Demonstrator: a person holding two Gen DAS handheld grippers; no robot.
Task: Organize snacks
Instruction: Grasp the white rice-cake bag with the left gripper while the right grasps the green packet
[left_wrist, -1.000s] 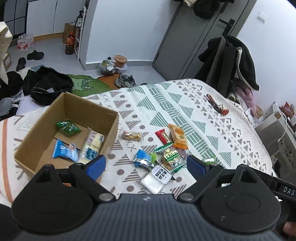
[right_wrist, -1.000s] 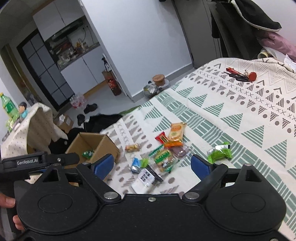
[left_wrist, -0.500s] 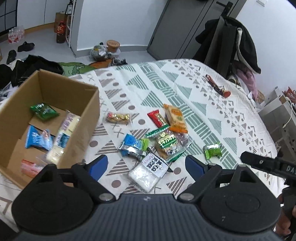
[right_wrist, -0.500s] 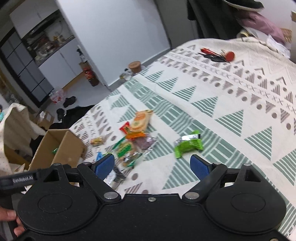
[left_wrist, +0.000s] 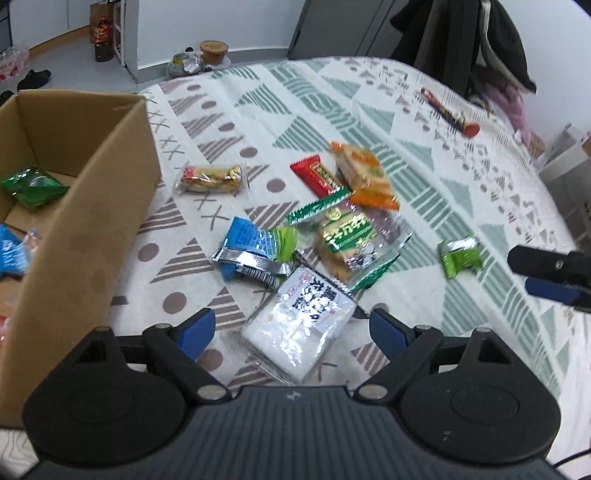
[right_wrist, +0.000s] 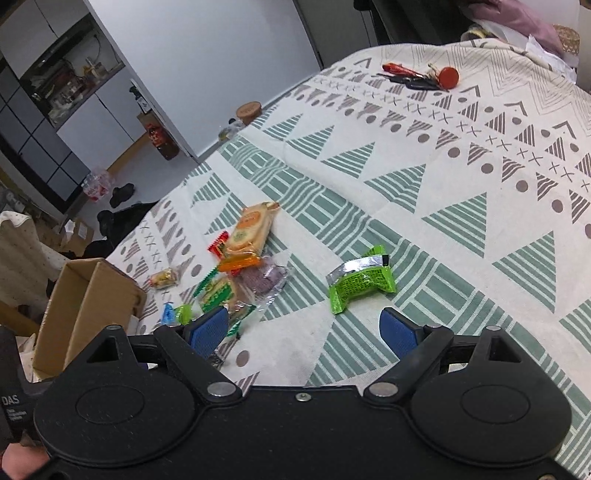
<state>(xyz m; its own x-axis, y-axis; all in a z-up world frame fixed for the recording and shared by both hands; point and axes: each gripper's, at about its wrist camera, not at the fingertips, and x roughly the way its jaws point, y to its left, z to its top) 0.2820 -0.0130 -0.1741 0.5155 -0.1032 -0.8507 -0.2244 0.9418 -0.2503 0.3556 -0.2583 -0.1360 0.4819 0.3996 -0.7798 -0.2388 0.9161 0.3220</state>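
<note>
Broadly, a bed covered in a cream spread with green and brown triangles fills both views, and the snacks lie loose on it. At the left stands an open cardboard box, with a dark green packet and a blue packet already on its floor.

Both tools sit at the near edge. The left gripper has its jaws spread wide with nothing between the blue pads, which flank the near end of a clear bag with a white printed label; whether they touch it cannot be told. The right gripper likewise has its jaws spread and empty, just near of a lone lime-green packet that lies apart to the right of the main heap.

In the heap, a clear wrapper with a green label overlaps the labelled bag at its far edge. An orange biscuit pack lies beyond it, touching a red bar. A blue and silver sachet rests left of the green-labelled wrapper, and a small clear pack of golden biscuits sits alone nearer the box. Far across the bed lies a bunch of keys with a red tag.
</note>
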